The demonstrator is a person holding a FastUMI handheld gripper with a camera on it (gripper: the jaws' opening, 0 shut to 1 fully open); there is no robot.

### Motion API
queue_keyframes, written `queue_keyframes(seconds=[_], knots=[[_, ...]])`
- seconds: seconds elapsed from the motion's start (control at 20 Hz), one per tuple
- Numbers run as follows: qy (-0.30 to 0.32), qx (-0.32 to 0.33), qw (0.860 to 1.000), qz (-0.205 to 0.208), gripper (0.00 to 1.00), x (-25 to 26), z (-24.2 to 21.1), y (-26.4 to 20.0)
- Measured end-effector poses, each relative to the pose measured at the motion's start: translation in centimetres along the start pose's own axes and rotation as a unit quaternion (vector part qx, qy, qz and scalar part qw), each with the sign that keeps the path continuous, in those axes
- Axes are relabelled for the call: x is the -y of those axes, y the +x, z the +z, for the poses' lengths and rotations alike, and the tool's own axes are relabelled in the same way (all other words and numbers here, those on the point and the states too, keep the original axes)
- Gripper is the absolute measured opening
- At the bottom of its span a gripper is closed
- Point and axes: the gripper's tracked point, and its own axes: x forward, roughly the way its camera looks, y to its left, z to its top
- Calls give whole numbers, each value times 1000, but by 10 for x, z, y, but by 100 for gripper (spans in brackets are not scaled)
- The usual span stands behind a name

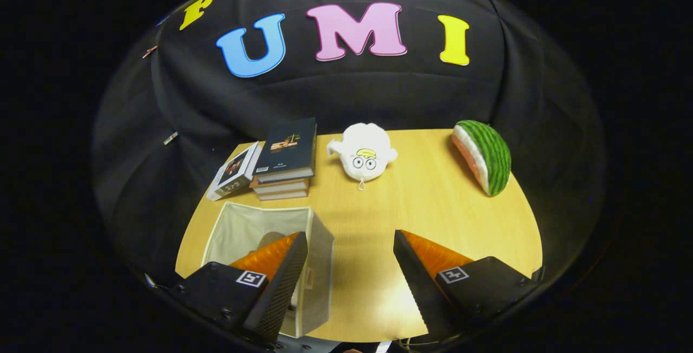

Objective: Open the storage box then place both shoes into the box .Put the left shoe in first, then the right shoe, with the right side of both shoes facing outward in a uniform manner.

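One wooden table (422, 207) carries everything in sight, backed by the booth's dark cloth wall. Next in bulk is the storage box (319, 244), a pale fabric bin with its top open, standing at the table's near left part; the gripper's left finger hangs over its mouth, and something greyish lies inside, too hidden to name. Beyond the box sits a stack of books (284, 166), with another book (234, 171) leaning against its left side. Far across on the right lies a watermelon-slice plush (484, 155), well apart from the rest. Between it and the books rests a small white plush toy (364, 152) with cartoon eyes. The gripper (351, 244) hovers above the table's near part with its fingers spread wide apart, nothing between them but bare tabletop.
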Motion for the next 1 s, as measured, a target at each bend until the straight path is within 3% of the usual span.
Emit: queue_keyframes(seconds=[0.25,0.55,0.75,1.0], knots=[[-13,81,996,-46,99,65,45,-15],[-45,177,979,-94,98,130,92,-50],[-57,231,964,-117,98,157,118,-85],[-35,265,956,-122,98,165,132,-118]])
